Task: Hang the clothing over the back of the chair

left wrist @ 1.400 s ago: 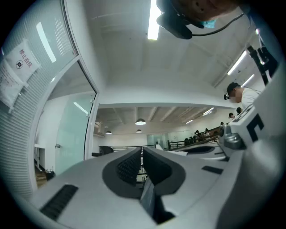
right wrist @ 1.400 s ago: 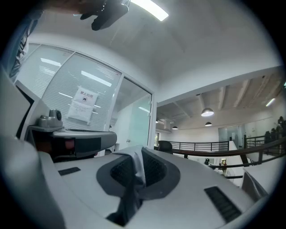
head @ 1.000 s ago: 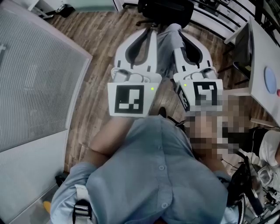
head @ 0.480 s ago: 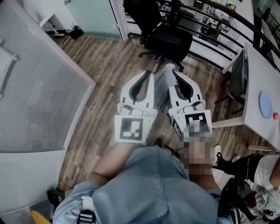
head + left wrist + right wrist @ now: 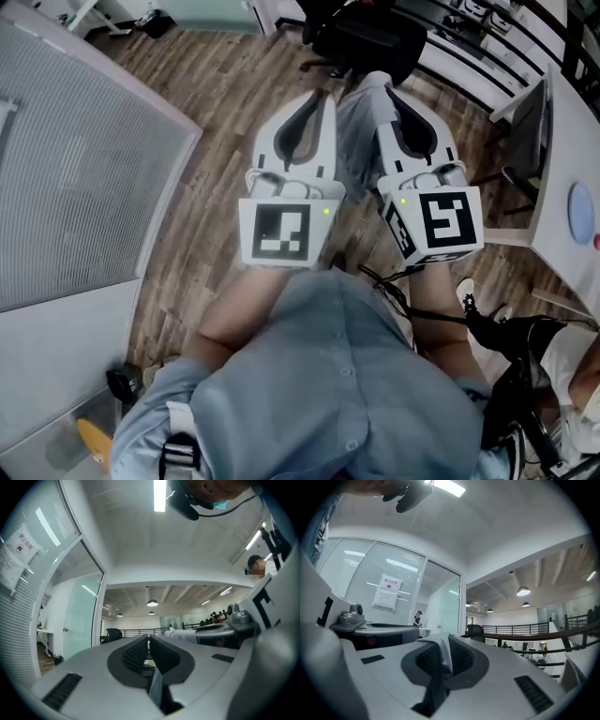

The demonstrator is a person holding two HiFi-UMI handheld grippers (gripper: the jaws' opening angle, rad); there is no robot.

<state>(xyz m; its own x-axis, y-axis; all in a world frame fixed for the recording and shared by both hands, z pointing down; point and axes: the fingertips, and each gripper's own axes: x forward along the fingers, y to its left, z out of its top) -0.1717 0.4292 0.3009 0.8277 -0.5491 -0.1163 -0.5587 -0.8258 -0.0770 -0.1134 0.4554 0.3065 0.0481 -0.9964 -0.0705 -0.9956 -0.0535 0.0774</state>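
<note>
A grey-blue piece of clothing [image 5: 360,127] hangs between my two grippers over the wooden floor. My left gripper [image 5: 324,96] is shut on one edge; a strip of the cloth [image 5: 156,686] shows pinched between its jaws. My right gripper [image 5: 387,82] is shut on the other edge, and the fabric [image 5: 439,654] drapes over its left jaw. Both grippers point roughly level, side by side. The black office chair [image 5: 367,37] stands just beyond their tips, and it appears small and far off in the right gripper view [image 5: 475,631].
A frosted glass partition [image 5: 75,169] runs along the left. A white desk [image 5: 562,178] with a blue round object [image 5: 580,199] stands at the right, with dark bags [image 5: 525,375] on the floor beside the person. Railings and more desks lie behind the chair.
Both grippers have moved forward over the floor with the clothing still pinched between them. Their jaws stay shut.
</note>
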